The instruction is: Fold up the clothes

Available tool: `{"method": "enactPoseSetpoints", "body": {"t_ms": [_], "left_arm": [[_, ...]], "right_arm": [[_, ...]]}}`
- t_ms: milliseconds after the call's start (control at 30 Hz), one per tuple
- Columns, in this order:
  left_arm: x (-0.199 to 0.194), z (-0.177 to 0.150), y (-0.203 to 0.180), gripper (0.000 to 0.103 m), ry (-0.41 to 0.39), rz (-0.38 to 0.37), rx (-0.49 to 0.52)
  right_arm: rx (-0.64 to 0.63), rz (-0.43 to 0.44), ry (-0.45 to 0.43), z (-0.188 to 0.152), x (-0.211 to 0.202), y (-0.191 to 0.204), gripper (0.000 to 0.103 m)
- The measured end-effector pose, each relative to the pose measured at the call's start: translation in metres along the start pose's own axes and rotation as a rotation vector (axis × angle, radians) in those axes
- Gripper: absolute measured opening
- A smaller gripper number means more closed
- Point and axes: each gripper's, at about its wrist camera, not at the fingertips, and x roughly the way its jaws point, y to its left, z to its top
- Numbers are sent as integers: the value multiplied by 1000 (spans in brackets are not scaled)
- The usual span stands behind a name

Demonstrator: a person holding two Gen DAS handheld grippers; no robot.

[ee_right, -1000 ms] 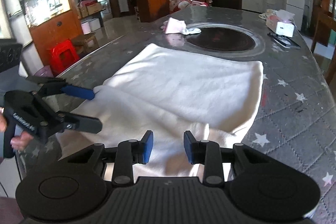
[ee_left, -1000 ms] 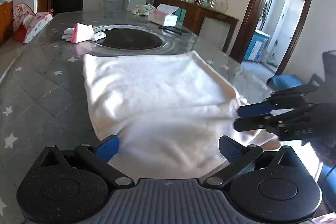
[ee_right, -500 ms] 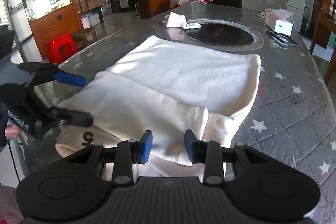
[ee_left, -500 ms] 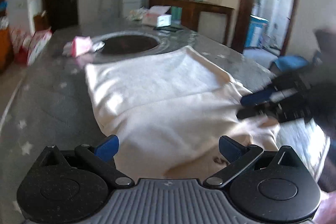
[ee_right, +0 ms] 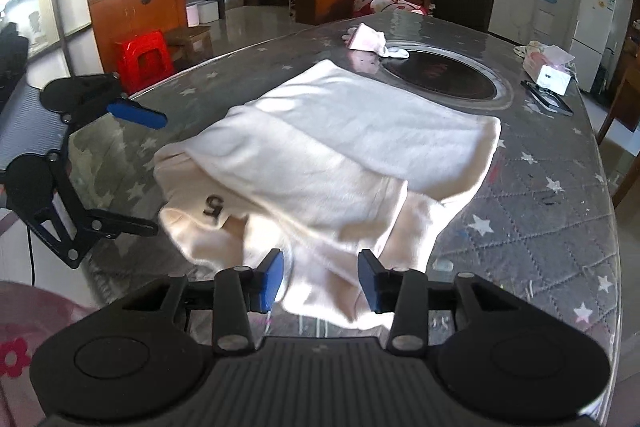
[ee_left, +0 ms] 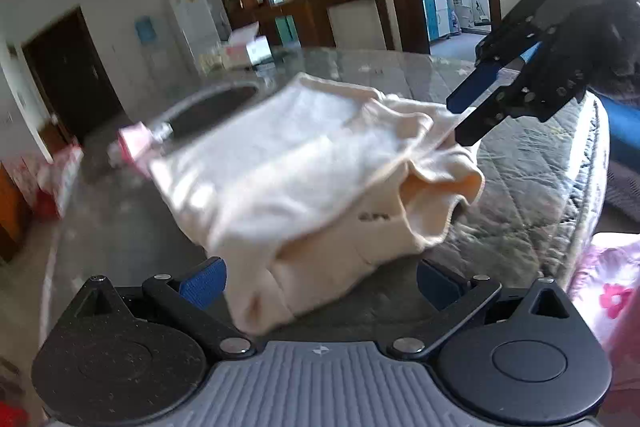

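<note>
Plainly, the cream garment (ee_right: 320, 155) lies half-folded mid-surface, its near flap bunched and lumpy at 6 o'clock, a "5" mark showing on the rumpled roll. Both grippers are spread and pinching nothing: the right gripper (ee_right: 320, 279) straddles the near hem, the left gripper (ee_right: 154, 171) hovers just beside the fold at 9 o'clock. Closing on one layer only would likely drag the fold askew. Farther out, a pink cloth (ee_right: 366, 39) sits at 12 o'clock beside the dark inset ring (ee_right: 440, 77); a tissue box (ee_right: 548, 67) sits at 2 o'clock, well apart on the surface (ee_right: 560, 227).
</note>
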Motion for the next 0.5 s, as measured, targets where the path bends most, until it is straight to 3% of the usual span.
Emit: {"method": "enactPoseSetpoints", "body": {"t_ms": [233,500], "left_arm": [[5,-7,-4,103,46,-15,-44],[5,-9,-4,103,37,-26,-30]], "right_arm": [[6,13,22,-10,0,1,42],[10,17,26,-13,0,1,42]]}}
